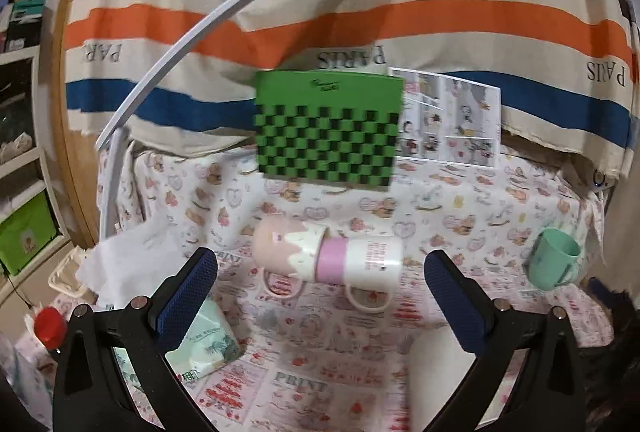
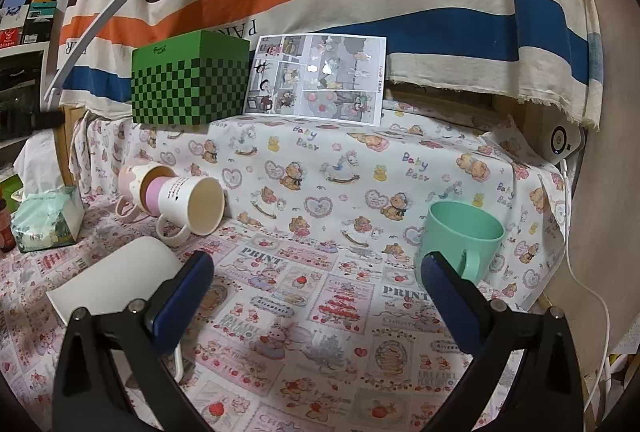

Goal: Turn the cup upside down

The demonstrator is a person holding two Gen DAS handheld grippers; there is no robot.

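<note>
Green cup point(image 2: 462, 238) stands upright on the tabletop point(image 2: 320, 312), mouth up, at about 1 o'clock from the right tool point(image 2: 316, 288), just beyond its right finger. Both tools are released and empty; the left tool point(image 1: 320, 296) is farther away.

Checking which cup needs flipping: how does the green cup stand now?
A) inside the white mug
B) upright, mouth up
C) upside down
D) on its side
B: the green cup stands alone on the tablecloth, open rim upward, handle toward the camera.
</note>
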